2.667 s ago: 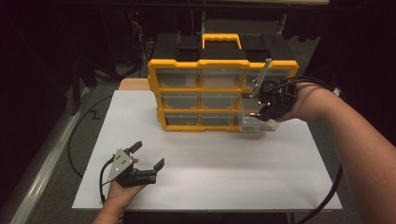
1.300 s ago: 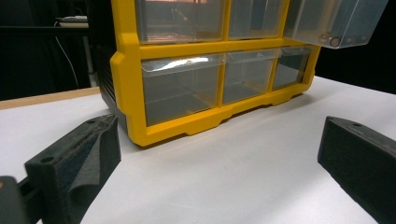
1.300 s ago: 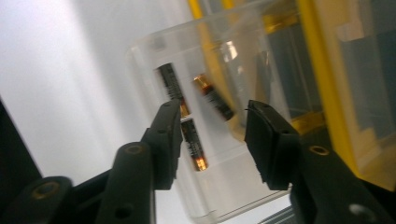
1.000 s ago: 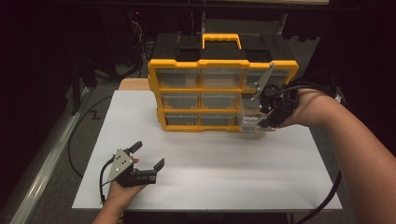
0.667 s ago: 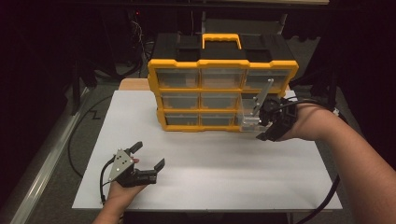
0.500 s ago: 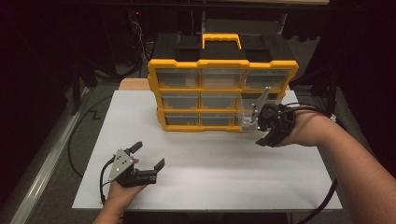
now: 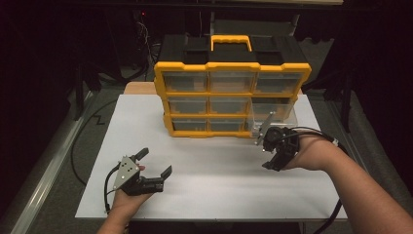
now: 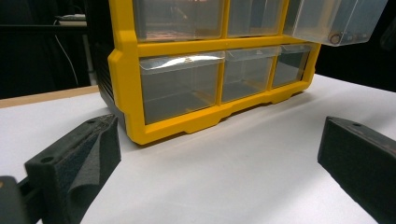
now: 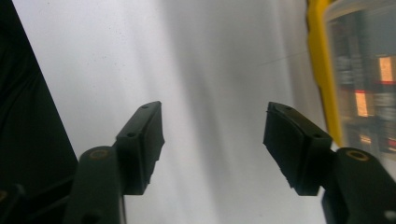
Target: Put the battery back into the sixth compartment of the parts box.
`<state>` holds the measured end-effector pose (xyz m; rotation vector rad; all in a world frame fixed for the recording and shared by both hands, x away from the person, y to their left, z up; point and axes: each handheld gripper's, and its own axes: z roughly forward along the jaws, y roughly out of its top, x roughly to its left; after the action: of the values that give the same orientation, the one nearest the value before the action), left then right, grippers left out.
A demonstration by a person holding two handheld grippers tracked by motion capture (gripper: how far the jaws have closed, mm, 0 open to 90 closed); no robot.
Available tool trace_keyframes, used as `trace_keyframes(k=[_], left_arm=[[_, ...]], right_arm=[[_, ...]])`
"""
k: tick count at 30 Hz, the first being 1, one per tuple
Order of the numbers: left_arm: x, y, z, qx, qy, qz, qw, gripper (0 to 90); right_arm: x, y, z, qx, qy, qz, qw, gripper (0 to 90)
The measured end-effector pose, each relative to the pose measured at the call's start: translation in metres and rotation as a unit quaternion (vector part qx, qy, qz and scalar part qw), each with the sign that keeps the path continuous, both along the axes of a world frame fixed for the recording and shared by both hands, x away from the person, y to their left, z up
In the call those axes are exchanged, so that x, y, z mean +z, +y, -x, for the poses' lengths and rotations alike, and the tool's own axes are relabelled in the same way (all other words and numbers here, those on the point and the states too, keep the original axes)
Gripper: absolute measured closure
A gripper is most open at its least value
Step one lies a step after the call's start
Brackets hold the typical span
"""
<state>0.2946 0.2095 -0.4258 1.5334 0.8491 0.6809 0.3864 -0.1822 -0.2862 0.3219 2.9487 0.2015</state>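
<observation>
My right tongs [image 7: 265, 146] sit at the right of the high view, jaws parted with nothing between them; they have just been opening, and in the right gripper view only bare white surface [image 9: 210, 70] lies between the pads. I judge the step to be letting go of the clear drawer [image 7: 272, 114], which hangs pulled out of the yellow organizer [image 7: 231, 73], just above and beside these tongs in the frame. Next I would need to line up on whatever goes in or comes out of it. My left tongs [image 7: 153, 168] rest wide open and empty at lower left, well apart from the drawer.
</observation>
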Motion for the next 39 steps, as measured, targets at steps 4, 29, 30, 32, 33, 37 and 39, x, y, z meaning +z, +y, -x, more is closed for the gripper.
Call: trace_keyframes(k=[4, 29, 30, 32, 33, 37, 39], left_arm=[[0.0, 0.0, 0.0, 0.0, -0.001, 0.0, 1.0, 0.4], [-0.001, 0.001, -0.001, 0.0, 0.002, -0.002, 1.0, 0.4], [-0.001, 0.001, -0.001, 0.0, 0.002, -0.003, 1.0, 0.5], [-0.001, 0.001, -0.001, 0.0, 0.003, -0.003, 1.0, 0.5], [-0.001, 0.001, -0.001, 0.0, 0.004, -0.005, 1.0, 0.5], [-0.002, 0.0, -0.002, -0.002, 0.007, -0.008, 0.9999, 0.4], [-0.002, 0.001, -0.002, 0.0, 0.008, -0.009, 0.9999, 0.5]], right_arm=[[-0.019, 0.003, 0.003, -0.004, 0.01, 0.01, 0.9999, 33.1], [-0.102, 0.002, 0.007, -0.029, 0.028, 0.018, 0.999, 0.9], [-0.103, 0.001, 0.007, -0.031, 0.022, 0.012, 0.9992, 0.9], [-0.103, -0.002, 0.007, -0.035, 0.017, -0.001, 0.9992, 0.9], [-0.103, -0.004, 0.007, -0.038, 0.012, -0.01, 0.9992, 0.9], [-0.105, -0.012, 0.008, -0.056, -0.009, -0.052, 0.9971, 1.0], [-0.107, -0.015, 0.009, -0.06, -0.02, -0.062, 0.9961, 0.9]])
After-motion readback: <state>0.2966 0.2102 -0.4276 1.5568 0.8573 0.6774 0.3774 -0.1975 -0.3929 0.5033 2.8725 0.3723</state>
